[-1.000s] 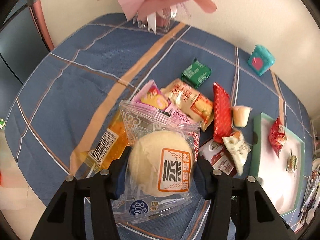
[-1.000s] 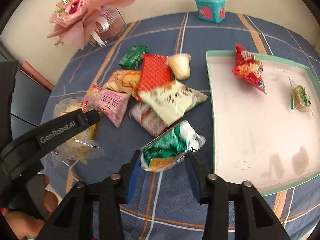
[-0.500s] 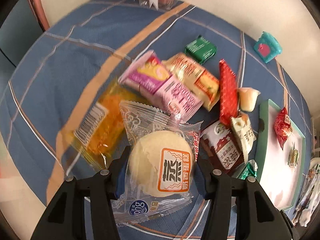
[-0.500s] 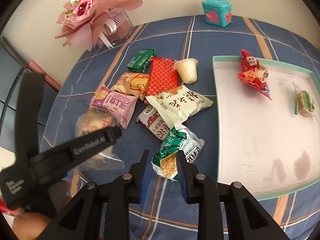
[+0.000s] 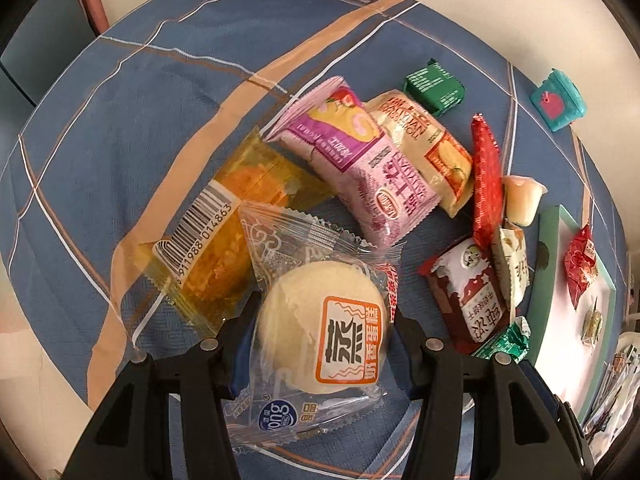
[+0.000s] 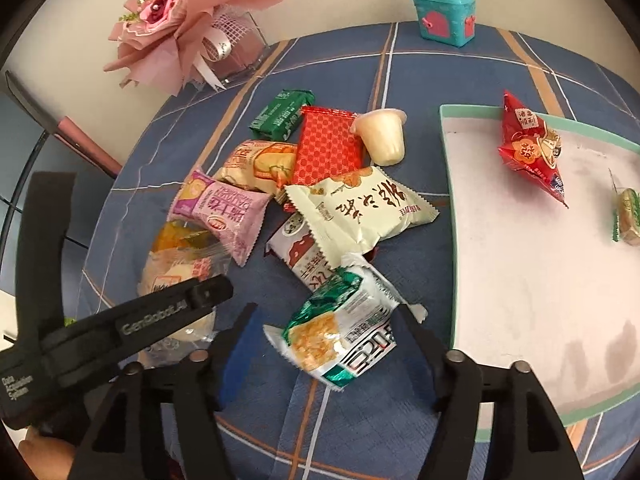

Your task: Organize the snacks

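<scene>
Blue plaid cloth (image 6: 420,80) covers the table where snacks lie heaped. Nearest the left wrist camera, the left gripper (image 5: 322,332) is clamped on a clear-wrapped steamed bun (image 5: 320,328), its pads pressing both sides. At 11 o'clock beyond it lies an orange packet (image 5: 224,240), with a pink packet (image 5: 360,176) at 12 o'clock. In the right wrist view, the right gripper (image 6: 324,332) stands wide apart around a green-and-white packet (image 6: 340,332); whether the pads touch it cannot be told. Farther, at 12 o'clock, lies a cream packet (image 6: 360,208); at 2 o'clock the white tray (image 6: 520,280) holds a red pouch (image 6: 532,148).
</scene>
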### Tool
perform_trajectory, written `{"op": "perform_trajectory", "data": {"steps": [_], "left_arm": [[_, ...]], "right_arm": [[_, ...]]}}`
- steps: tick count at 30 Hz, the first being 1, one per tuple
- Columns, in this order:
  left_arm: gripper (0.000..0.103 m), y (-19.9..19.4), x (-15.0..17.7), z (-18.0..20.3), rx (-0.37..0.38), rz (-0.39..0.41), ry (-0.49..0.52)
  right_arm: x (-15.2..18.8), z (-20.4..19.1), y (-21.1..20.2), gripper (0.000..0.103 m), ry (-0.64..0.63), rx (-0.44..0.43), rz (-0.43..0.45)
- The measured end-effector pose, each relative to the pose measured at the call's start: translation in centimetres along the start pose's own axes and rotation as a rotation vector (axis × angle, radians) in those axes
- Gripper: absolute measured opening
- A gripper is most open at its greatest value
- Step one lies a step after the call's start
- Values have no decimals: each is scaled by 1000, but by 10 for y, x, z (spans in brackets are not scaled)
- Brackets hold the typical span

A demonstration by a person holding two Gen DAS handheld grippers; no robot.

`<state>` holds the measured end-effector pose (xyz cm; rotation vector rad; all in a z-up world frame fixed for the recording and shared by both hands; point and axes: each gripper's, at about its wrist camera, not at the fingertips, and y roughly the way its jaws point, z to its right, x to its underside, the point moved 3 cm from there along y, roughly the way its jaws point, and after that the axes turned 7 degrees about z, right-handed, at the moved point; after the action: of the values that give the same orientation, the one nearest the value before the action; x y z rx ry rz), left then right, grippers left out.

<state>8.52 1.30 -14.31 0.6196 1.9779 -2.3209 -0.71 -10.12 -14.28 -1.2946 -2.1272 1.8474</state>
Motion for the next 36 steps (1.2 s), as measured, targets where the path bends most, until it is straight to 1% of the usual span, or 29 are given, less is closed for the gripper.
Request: {"op": "perform_trajectory", "data": {"steps": [1,5,10,13,15,17,20,24,25,28,29,30,32,34,36], "left_arm": [[57,1,0,-2,-2,-2,-3],[57,5,0,-11,-1,-7,-25],[57,5,1,-18,3,-4,-53],[57,6,1,-20,6,-7,-55],[57,5,1,-20,9,-9,-57],[57,4,1,-18,9,-10,-59],[57,4,1,-18,9,-11,-61],[57,6,2,-18,12,-16,-60],[57,6,2,-18,13,-17,-60],[57,7,3,-16,21,-17,-72],[57,9,3,-15,24,-17,-76],[57,9,3,-16,25,-16,-77],[57,6,3,-18,26,-15,-78],[57,6,3,-21,28,-19,-78],[57,5,4,-23,30,-24,-75]], "right_arm": [[0,1,1,76,3,1,1],[-2,2,8,79,1,-4,-4],[-5,2,12,79,-11,-3,0],[-7,4,17,79,-38,11,-3],[-9,4,17,79,-59,9,10],[-11,6,15,79,-54,4,20],[-9,10,17,79,-20,-7,-1],[-4,11,15,79,-18,6,-31],[-3,10,14,79,-13,3,-36],[0,3,8,79,-11,-63,-45],[-1,-1,4,79,-11,-87,-35],[-2,-3,0,79,-11,-89,-25],[-4,-3,-7,79,-14,-67,-1],[-2,0,-9,79,-8,-18,-24],[4,2,-7,79,3,2,-56]]}}
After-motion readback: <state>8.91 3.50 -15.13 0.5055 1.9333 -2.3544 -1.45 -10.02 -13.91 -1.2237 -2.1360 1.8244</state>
